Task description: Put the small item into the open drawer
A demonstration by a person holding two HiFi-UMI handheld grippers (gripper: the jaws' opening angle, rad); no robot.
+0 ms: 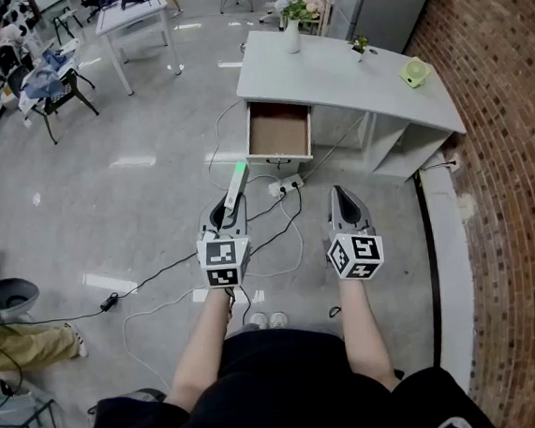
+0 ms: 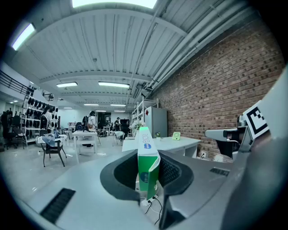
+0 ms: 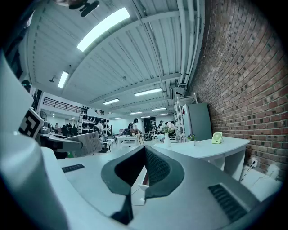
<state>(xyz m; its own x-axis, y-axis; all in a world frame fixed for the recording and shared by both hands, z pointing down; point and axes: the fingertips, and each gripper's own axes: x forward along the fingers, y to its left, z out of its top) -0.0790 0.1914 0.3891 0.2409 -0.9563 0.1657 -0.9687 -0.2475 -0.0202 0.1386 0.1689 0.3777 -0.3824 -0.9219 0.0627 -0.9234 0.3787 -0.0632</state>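
Pointing lengthwise toward the drawer point(image 1: 278, 130) is the box point(image 1: 236, 185).

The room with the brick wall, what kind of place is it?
Probably a lab or workshop-style office. A grey desk with an open drawer stands by the brick wall, cables trail over the shiny floor, and racks of gear line the far side.
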